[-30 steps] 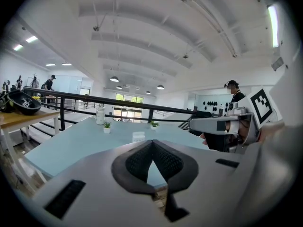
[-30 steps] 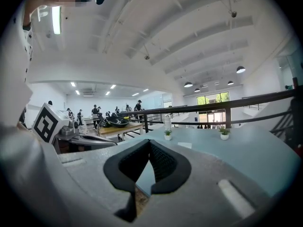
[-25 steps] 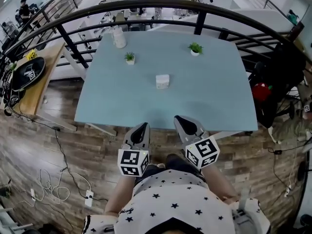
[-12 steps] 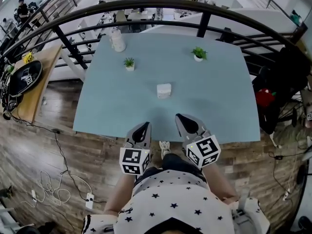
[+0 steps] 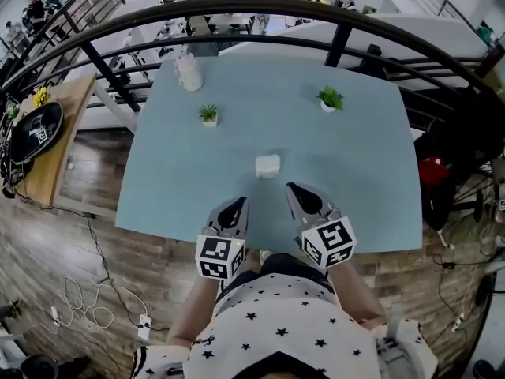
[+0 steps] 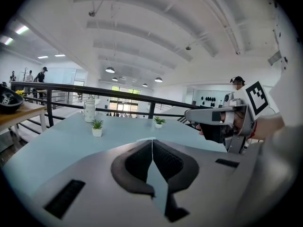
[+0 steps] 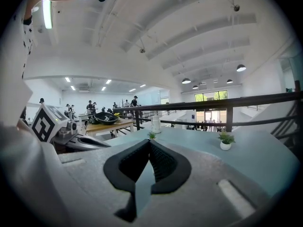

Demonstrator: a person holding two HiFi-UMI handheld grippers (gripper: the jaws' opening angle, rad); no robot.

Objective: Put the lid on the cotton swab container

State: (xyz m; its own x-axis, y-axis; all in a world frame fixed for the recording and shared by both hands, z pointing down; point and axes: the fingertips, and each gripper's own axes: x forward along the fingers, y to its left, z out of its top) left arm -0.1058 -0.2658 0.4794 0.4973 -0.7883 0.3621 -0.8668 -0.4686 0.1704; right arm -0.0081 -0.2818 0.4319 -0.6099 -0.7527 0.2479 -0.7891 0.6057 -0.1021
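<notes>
Jaws closed, empty; cotton swab container (image 5: 267,166) sits ahead, apart.

A pale blue table (image 5: 355,172) is set against a curved black railing (image 5: 260,4). Wood-plank flooring (image 5: 79,251) is laid beneath, with loose cables (image 5: 87,310) noted. A wooden side table (image 5: 67,140) is placed left. The white ribbed ceiling (image 6: 156,27) is lit by pendant lamps (image 6: 110,70).
</notes>
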